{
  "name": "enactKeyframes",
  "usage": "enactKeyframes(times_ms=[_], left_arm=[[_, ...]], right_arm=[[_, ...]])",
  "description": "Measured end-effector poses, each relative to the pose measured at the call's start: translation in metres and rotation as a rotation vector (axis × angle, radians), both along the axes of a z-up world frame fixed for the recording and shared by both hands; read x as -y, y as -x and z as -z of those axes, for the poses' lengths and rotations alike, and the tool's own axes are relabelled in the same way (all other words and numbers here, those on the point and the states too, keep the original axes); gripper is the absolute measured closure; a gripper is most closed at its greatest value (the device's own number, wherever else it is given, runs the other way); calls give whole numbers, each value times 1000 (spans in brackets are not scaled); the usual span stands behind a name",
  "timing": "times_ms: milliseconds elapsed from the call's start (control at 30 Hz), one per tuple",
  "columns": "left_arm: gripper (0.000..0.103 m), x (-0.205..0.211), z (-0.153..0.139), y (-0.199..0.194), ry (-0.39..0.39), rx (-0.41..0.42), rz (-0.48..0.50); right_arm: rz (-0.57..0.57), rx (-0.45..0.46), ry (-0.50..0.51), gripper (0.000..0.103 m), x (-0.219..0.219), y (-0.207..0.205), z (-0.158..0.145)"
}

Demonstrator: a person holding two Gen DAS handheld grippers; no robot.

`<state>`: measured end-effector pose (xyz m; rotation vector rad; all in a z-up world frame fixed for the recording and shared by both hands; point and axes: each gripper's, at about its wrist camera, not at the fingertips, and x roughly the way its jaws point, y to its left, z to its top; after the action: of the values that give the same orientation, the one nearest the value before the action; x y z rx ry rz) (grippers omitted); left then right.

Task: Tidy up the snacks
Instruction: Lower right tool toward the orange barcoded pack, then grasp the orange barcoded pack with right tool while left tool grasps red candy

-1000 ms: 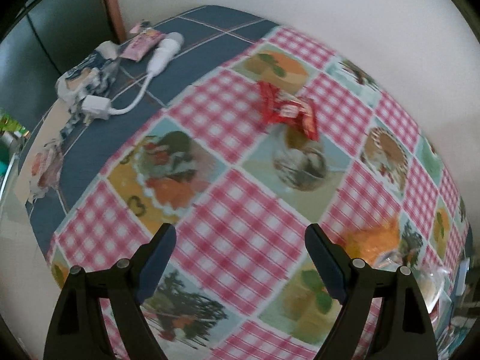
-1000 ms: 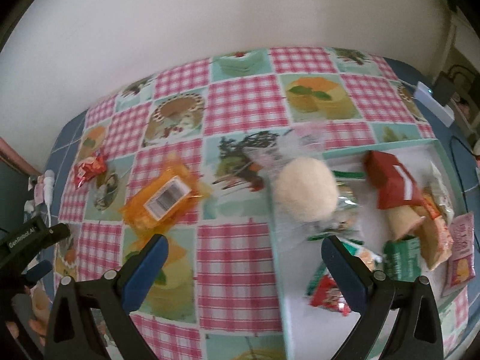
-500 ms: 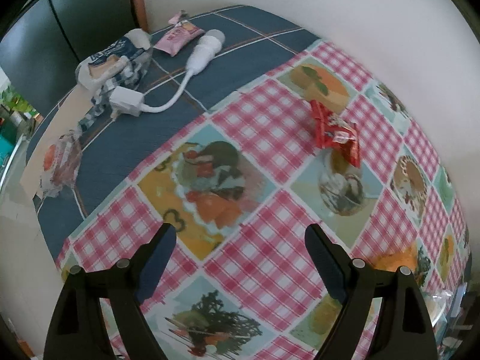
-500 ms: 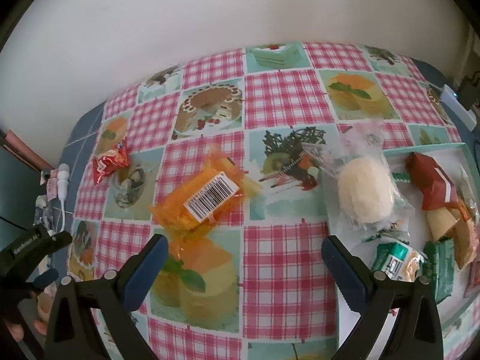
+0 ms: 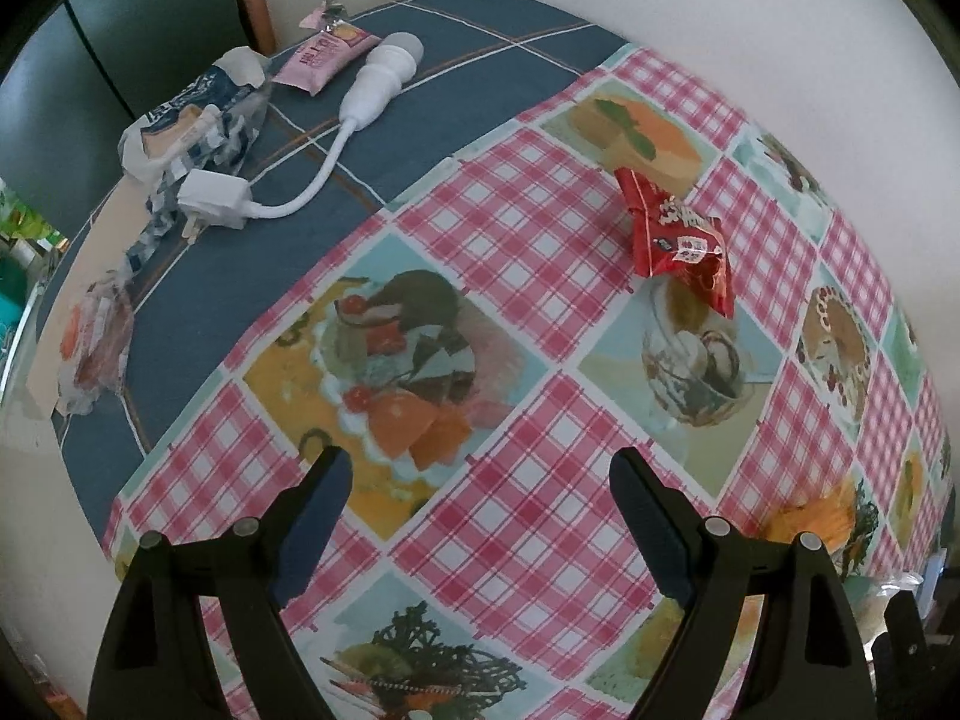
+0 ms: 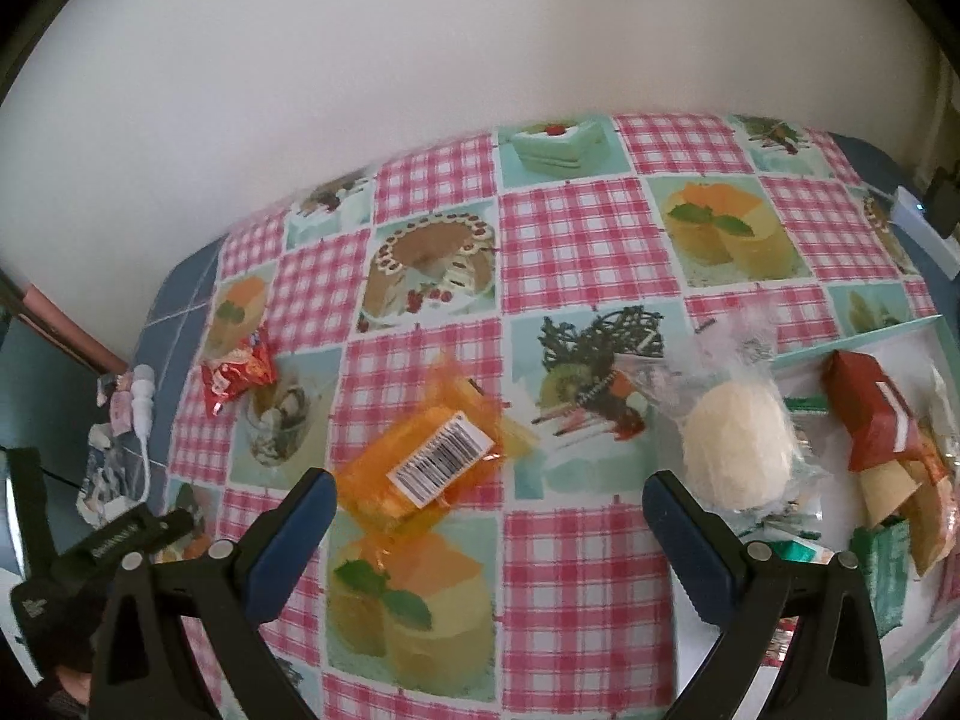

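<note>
Tablecloth [image 6: 576, 240] of pink gingham and dessert prints fills both views. Over the last second both empty, wide-open claws have swung toward the loose snacks: right gripper [image 6: 486, 510] now frames the orange barcoded packet [image 6: 432, 456] at its 11 o'clock, likely next for the white tray [image 6: 840, 498] at 3 o'clock. Only the left gripper [image 5: 480, 480] view shows the white charger cable [image 5: 312, 138]; the red crinkled wrapper [image 5: 678, 240] lies at 1 o'clock.
</note>
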<state>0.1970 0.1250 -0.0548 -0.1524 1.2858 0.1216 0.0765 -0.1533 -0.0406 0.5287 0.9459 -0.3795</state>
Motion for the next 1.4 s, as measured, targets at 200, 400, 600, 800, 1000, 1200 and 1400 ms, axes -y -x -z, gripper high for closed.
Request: enactKeyframes(times_ms=[200, 400, 600, 800, 1000, 1200, 1400], left_arm=[[15, 0, 4, -13, 0, -3, -7], [15, -6, 14, -23, 8, -20, -28], [15, -2, 23, -32, -5, -25, -20], [15, 10, 30, -38, -13, -31, 0], [15, 15, 32, -37, -34, -23, 0], [15, 15, 27, -31, -50, -19, 13], [15, 22, 25, -30, -66, -15, 22]], right_arm=[[-49, -38, 34, 0, -18, -21, 13], [-78, -91, 33, 0, -29, -41, 40], [-94, -110, 22, 0, -34, -55, 60], [-118, -118, 28, 0, -41, -64, 69], [-126, -98, 59, 4, -47, -68, 68], [-152, -62, 11, 22, -45, -68, 68], [-159, -39, -9, 38, -41, -66, 65]])
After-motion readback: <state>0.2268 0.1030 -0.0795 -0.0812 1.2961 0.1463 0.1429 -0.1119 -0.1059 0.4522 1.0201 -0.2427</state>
